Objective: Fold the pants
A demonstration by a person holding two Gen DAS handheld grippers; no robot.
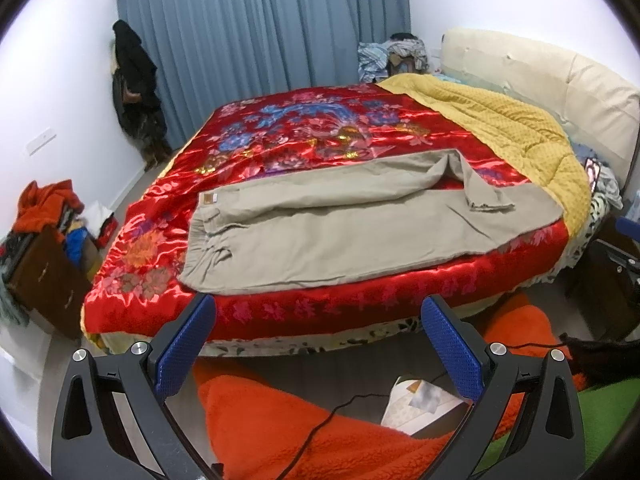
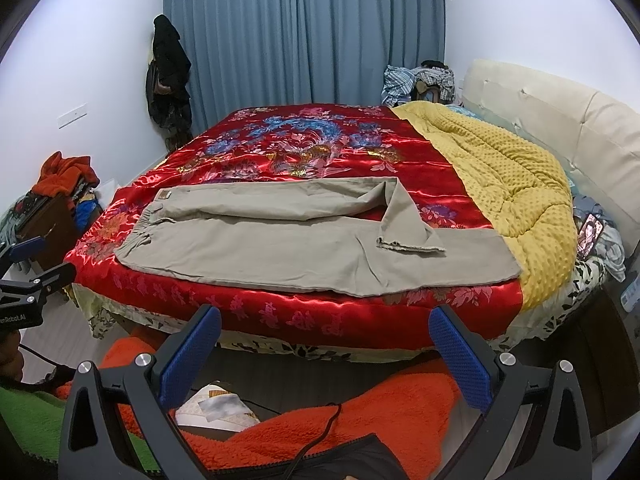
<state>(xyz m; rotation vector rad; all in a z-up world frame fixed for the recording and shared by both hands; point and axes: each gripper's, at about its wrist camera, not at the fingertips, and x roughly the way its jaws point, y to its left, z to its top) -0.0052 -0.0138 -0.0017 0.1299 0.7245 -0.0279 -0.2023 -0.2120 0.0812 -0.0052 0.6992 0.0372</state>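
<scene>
You are in a home bedroom: a bed (image 2: 304, 320) with a red floral satin cover (image 2: 280, 152), padded headboard (image 2: 560, 120), blue curtains (image 2: 304, 40) and clothes piled on a dresser (image 2: 52, 216).

We see the khaki pants (image 1: 360, 232) lying flat along the near edge of the red bedspread (image 1: 320, 128), waistband left, far leg's cuff doubled back over the near leg.

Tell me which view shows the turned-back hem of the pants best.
The right wrist view. There the hem sits nearer the centre of the picture, and its frayed edge lies flat across the pants. The left wrist view shows the hem too, but farther to the right and more bent by the lens.
</scene>
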